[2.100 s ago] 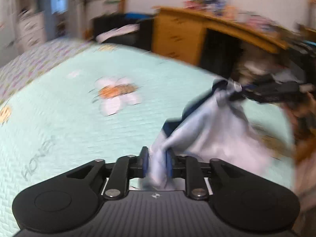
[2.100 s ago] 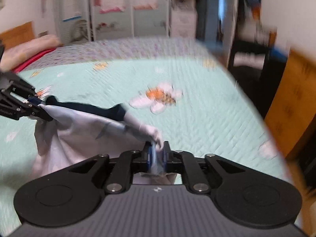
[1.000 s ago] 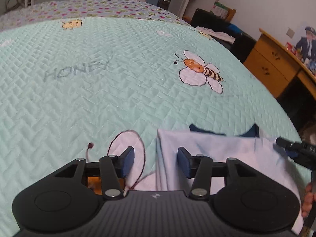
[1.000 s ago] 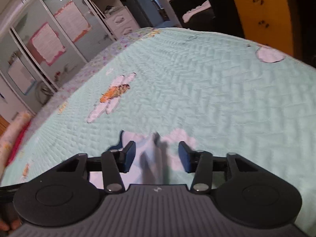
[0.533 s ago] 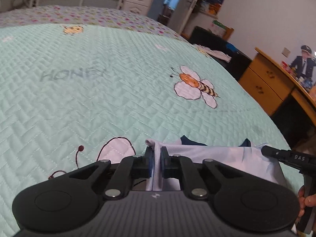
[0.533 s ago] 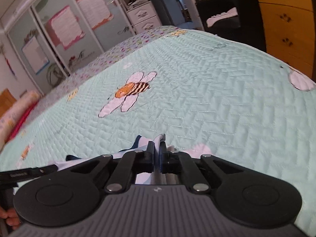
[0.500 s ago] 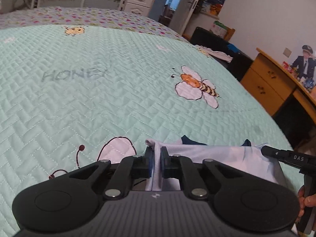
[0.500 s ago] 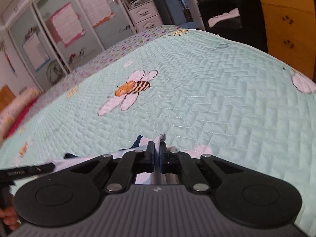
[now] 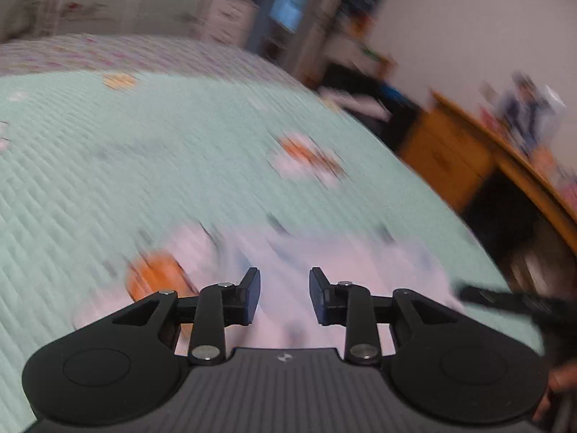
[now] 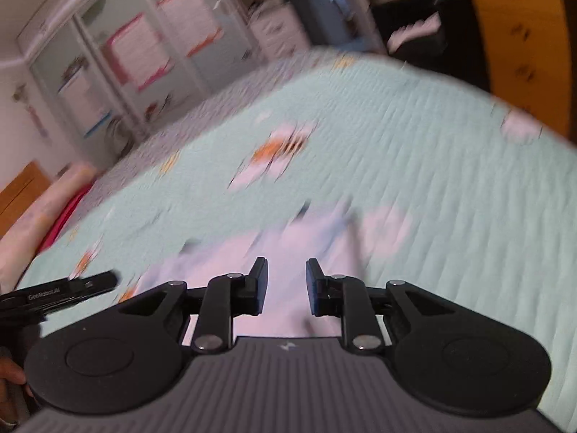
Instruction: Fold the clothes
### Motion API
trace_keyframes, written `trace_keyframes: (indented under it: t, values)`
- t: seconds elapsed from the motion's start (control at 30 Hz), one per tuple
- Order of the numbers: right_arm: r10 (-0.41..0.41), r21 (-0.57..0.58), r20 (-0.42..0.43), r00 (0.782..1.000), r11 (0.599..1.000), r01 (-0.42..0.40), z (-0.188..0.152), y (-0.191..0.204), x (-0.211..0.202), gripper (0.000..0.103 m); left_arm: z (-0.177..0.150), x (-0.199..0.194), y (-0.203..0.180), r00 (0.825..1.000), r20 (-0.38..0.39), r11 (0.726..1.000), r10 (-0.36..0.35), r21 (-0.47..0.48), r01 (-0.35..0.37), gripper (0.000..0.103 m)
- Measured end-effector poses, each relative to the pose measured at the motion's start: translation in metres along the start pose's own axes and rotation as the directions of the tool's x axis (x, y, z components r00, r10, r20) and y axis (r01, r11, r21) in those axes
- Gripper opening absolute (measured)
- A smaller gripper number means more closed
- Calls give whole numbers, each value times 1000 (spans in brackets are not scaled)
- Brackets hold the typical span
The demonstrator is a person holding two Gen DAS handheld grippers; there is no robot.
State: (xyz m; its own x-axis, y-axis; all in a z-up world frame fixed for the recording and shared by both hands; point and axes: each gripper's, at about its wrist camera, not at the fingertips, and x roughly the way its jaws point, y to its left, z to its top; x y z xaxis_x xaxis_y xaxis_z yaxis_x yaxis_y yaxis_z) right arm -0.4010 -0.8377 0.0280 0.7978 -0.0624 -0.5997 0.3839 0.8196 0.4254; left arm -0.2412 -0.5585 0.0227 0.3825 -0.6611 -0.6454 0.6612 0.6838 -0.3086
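- Pale lilac-white cloth, the garment (image 9: 335,263), lies spread low on the mint quilted bed (image 9: 108,166), close to the near edge where the person stands; both views are smeared by motion, so its outline is hard to read
- Left claw (image 9: 285,296) has its jaws parted with nothing between them; the cloth shows through the gap, lying below and beyond the pads, not pinched
- Right claw (image 10: 286,287) is likewise spread wide and grips nothing, with the garment under and ahead of it
- Each claw sits over one side of the cloth, and each shows at the edge of the other's view, so the pair flank the piece; that spacing suits laying a panel flat or taking two corners at once
- Dark trim (image 10: 303,211) peeks out at the far edge of the cloth, likely a collar or cuff
- My guess is the garment rests on the bed so the quilt bears its weight while the claws are free to pick fresh hold points
- A bee motif (image 10: 277,151) on the quilt lies well beyond the cloth
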Motion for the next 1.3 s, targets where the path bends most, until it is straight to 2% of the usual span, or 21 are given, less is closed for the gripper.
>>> trace_keyframes:
  t: [0.03, 0.07, 0.13, 0.17, 0.23, 0.3, 0.33, 0.37, 0.43, 0.5, 0.53, 0.63, 0.7, 0.73, 0.77, 1.03, 1.3]
  values:
    - [-20, -1, -45, 999, 1000, 20, -6, 3, 3, 30, -8, 10, -3, 997, -81, 1000, 7, -8, -7, 37]
    - [-58, -3, -91, 994, 998, 58, -11, 3, 9, 30, -14, 17, -4, 993, -121, 1000, 20, -19, -22, 37]
    - [-88, 3, -109, 990, 996, 89, -11, 8, 10, 31, -8, 15, -8, 991, -129, 999, 45, -24, -48, 39]
    - [-96, 10, -117, 988, 995, 98, -7, 13, 7, 34, -1, 13, -9, 987, -152, 996, 56, -55, -65, 43]
    - [-102, 23, -132, 986, 994, 106, 5, 27, -1, 54, 13, 4, -12, 982, -183, 990, 52, -117, -75, 45]
    - [-99, 24, -123, 987, 994, 103, 17, 43, -11, 65, 29, -11, -25, 984, -163, 991, 73, -98, -90, 54]
    - [-110, 18, -124, 986, 993, 113, 23, 50, -15, 70, 36, -20, -32, 983, -150, 990, 102, -83, -115, 66]
    - [-128, 5, -145, 981, 992, 130, 25, 56, -16, 71, 43, -28, -39, 982, -137, 988, 131, -69, -141, 76]
    - [-171, -32, -207, 963, 985, 168, 26, 66, -16, 72, 53, -38, -49, 969, -156, 979, 191, -46, -200, 81]
    - [-215, -70, -265, 940, 977, 204, 27, 75, -17, 72, 59, -40, -56, 944, -215, 964, 252, -30, -264, 82]
    - [-237, -90, -294, 926, 971, 220, 27, 80, -17, 72, 60, -39, -58, 925, -259, 956, 278, -20, -293, 82]
    - [-304, -152, -374, 876, 952, 265, 29, 94, -18, 72, 52, -29, -61, 860, -388, 938, 333, 39, -345, 82]
    - [-349, -196, -423, 836, 936, 291, 29, 103, -18, 72, 42, -26, -63, 816, -445, 925, 368, 91, -368, 82]
    - [-358, -213, -435, 826, 932, 292, 28, 107, -20, 72, 37, -25, -64, 794, -470, 919, 386, 119, -377, 82]
    - [-354, -222, -437, 827, 933, 282, 26, 111, -22, 72, 33, -26, -65, 783, -477, 914, 400, 139, -382, 82]
    - [-341, -241, -442, 830, 936, 256, 16, 129, -37, 72, 24, -38, -69, 784, -481, 917, 393, 137, -375, 82]
    - [-357, -255, -423, 833, 929, 269, 13, 142, -43, 72, 23, -50, -74, 790, -468, 916, 396, 148, -372, 82]
